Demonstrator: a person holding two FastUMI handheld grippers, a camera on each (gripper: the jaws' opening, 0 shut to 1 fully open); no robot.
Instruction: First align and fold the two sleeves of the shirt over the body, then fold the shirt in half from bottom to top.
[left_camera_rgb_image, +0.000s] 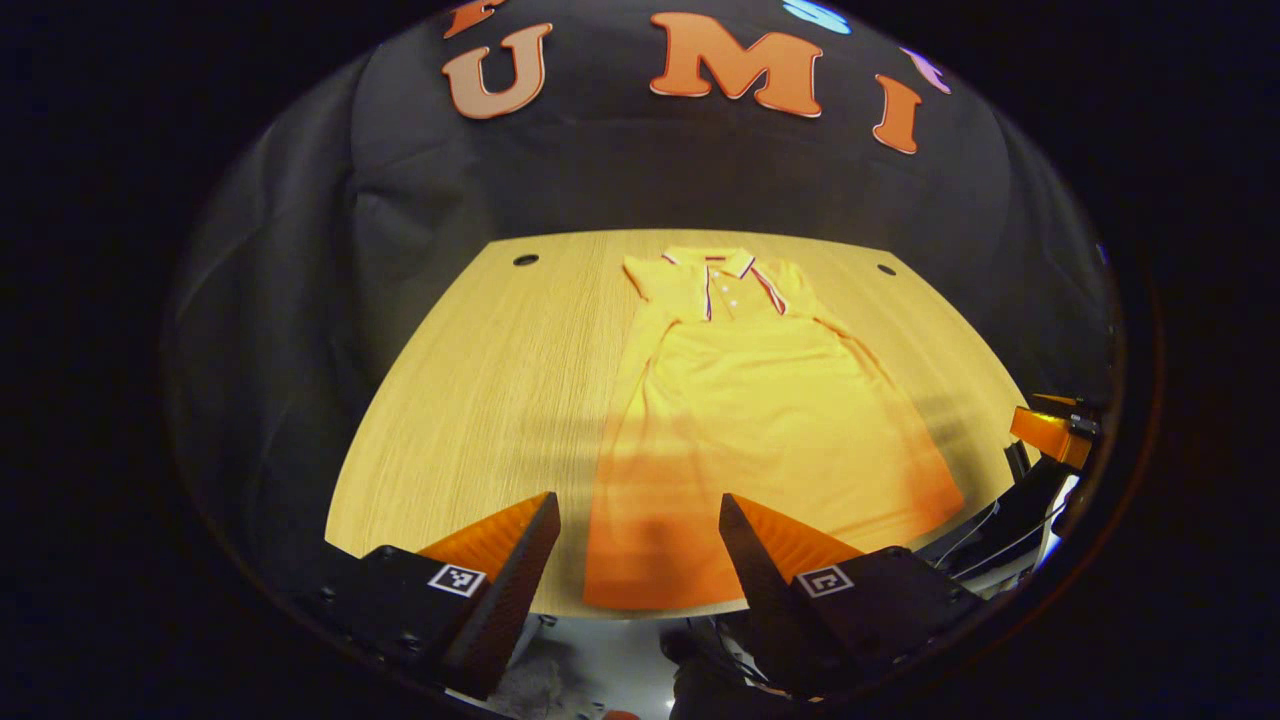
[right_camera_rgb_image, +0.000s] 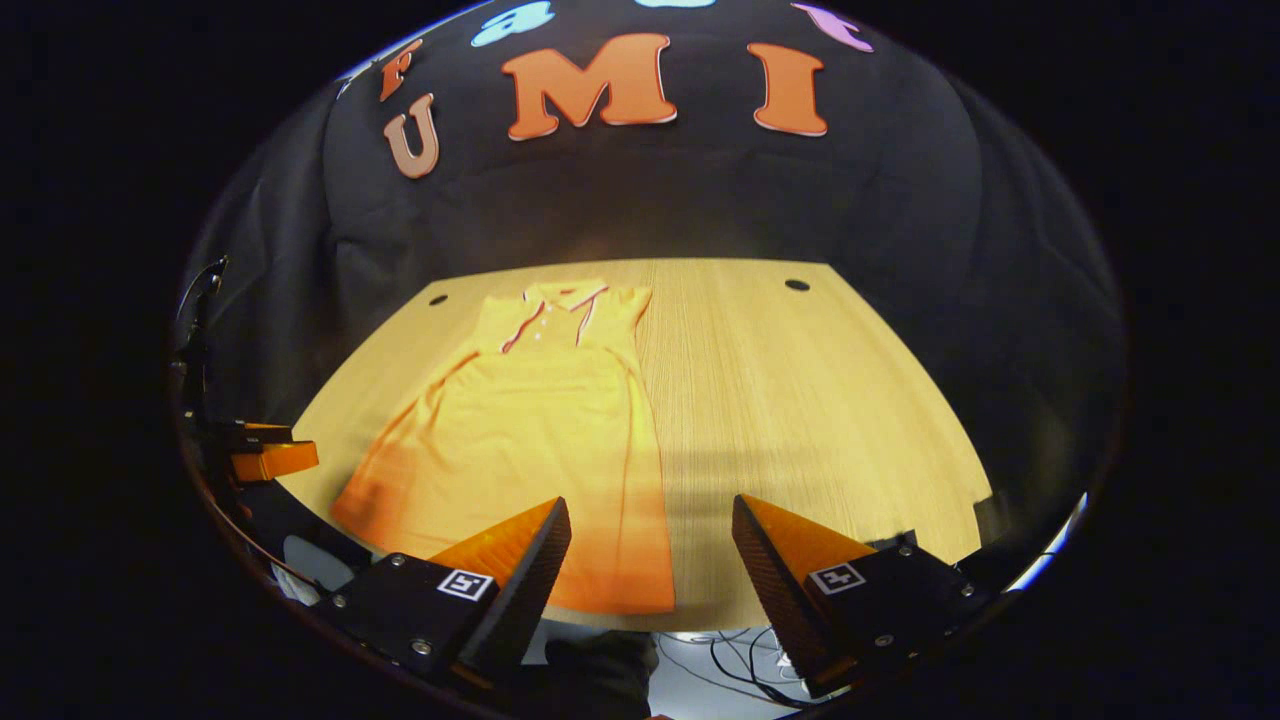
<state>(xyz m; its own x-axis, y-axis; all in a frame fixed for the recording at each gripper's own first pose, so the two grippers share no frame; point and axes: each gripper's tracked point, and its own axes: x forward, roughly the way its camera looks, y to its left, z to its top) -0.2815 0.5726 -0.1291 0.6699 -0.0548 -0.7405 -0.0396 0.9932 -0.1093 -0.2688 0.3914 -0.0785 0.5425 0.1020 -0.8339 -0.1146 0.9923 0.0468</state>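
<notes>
We see the shirt (left_camera_rgb_image: 760, 400) lying flat on the tabletop (left_camera_rgb_image: 480, 380), sleeves folded in, collar toward the far wall. Our left gripper (left_camera_rgb_image: 640, 540) and right gripper (right_camera_rgb_image: 650, 545) hover at its hem, jaws open and empty.

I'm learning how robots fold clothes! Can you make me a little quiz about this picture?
1. True or false: the shirt lies flat on the table.
2. Which end of the shirt is farthest from the grippers: A) collar, B) bottom hem?
3. Fill in: both the left gripper and the right gripper are ____.

Key: 1 true; 2 A; 3 open.
</notes>
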